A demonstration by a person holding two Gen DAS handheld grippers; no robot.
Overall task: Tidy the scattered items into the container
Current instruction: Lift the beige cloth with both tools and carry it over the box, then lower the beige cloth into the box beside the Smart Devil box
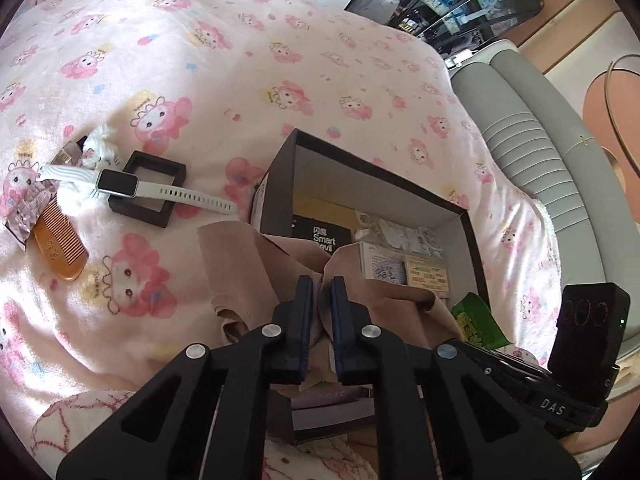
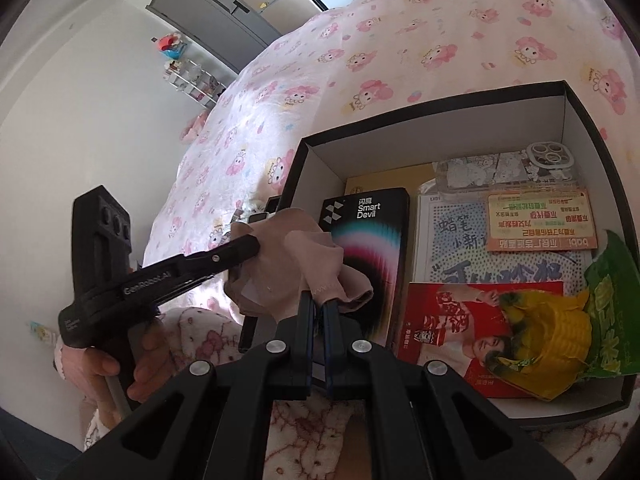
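Note:
A black box (image 1: 420,184) (image 2: 432,98) with white inner walls sits on the pink bed cover and holds several packets, a black "Smart Devil" box (image 2: 368,248) and a green snack bag (image 2: 608,304). Both grippers are shut on one beige-pink cloth (image 1: 240,264) (image 2: 280,276), holding it over the box's near left edge. My left gripper (image 1: 321,284) pinches one fold; it shows from the side in the right wrist view (image 2: 244,246). My right gripper (image 2: 318,302) pinches another fold. A white smartwatch (image 1: 120,186), a small black frame box (image 1: 150,188) and a brown comb (image 1: 60,244) lie left on the bed.
A purple wrapper (image 1: 22,212), a small bottle (image 1: 70,152) and a white fluffy item (image 1: 100,144) lie near the comb. A grey padded bed edge (image 1: 540,140) runs at right. A white wall and a grey wardrobe (image 2: 216,8) stand behind.

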